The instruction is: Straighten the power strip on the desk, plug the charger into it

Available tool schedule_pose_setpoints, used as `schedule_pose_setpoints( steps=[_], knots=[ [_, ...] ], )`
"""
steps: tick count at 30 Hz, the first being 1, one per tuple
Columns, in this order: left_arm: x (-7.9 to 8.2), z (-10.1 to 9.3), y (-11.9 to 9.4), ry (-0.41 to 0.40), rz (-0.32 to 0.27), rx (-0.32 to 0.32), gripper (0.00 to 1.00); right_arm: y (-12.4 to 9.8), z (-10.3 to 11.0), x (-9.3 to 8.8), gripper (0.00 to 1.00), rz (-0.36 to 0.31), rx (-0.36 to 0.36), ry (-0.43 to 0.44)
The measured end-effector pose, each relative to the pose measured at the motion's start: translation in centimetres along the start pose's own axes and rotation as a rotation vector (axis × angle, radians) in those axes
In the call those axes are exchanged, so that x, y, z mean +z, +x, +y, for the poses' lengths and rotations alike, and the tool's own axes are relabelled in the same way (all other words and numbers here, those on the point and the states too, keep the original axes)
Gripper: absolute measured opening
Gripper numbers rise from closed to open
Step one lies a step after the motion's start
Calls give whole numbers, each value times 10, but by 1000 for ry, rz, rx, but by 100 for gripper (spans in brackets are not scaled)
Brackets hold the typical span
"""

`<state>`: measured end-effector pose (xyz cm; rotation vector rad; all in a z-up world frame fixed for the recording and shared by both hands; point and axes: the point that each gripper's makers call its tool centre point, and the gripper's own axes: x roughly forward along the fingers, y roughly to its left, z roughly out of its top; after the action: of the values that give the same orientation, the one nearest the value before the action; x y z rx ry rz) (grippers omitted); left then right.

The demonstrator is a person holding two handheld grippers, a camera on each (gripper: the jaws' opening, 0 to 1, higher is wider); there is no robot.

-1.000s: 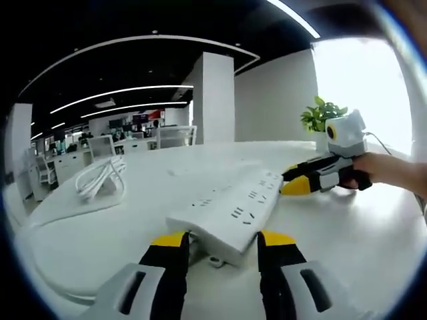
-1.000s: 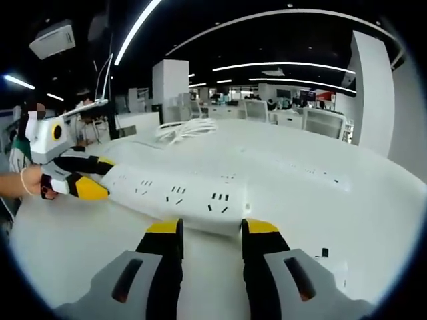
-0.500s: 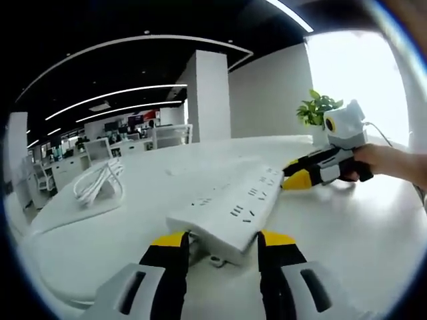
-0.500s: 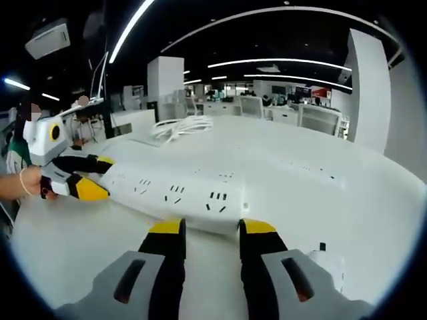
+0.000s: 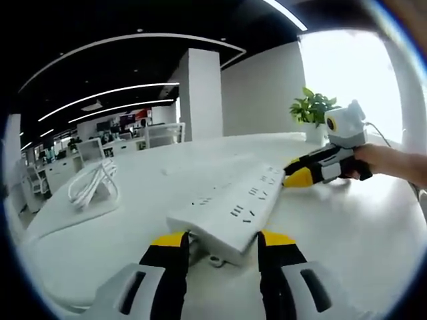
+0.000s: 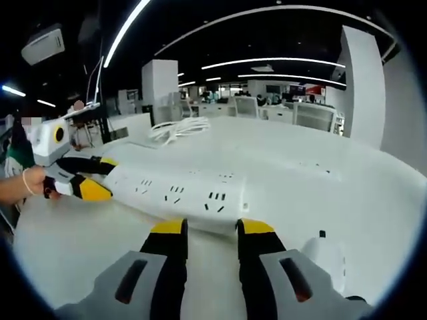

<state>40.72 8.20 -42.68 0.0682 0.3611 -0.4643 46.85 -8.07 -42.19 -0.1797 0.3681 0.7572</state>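
A long white power strip [image 5: 230,212] lies on the white desk [image 5: 347,233]. Its near end sits between the yellow tips of my left gripper [image 5: 221,241], which is shut on it. At its far end the right gripper [image 5: 298,175], held by a hand, clamps the strip. In the right gripper view the power strip [image 6: 193,193] runs leftward from my right gripper [image 6: 211,228], whose jaws press its near edge. The left gripper [image 6: 85,181] grips its other end. A white charger [image 6: 323,259] with a small dark prong lies at lower right, beside my right gripper.
A coiled white cable [image 5: 90,187] rests on the desk to the left, and this cable [image 6: 177,127] lies beyond the strip in the right gripper view. A potted plant [image 5: 312,109] stands at the desk's far edge. Office desks and chairs fill the background.
The right gripper's jaws have drawn a little closer together on the strip. Both views shifted slightly, and more of the charger shows at the right view's lower right. The strip has hardly moved.
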Motion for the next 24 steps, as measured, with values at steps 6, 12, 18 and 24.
schedule_pose_setpoints(
  steps=[6,12,18,24],
  knots=[
    [0,2,2,5,8,-23,42,-3,0,-1,28,-3,-4,1],
    [2,3,6,16,3,-35,42,-6,-1,-3,26,-10,-14,4],
    [3,4,9,24,9,-41,43,-9,-4,-4,21,-19,-28,2],
    [3,4,10,29,11,-47,43,-11,-5,-5,18,-24,-42,13]
  ],
)
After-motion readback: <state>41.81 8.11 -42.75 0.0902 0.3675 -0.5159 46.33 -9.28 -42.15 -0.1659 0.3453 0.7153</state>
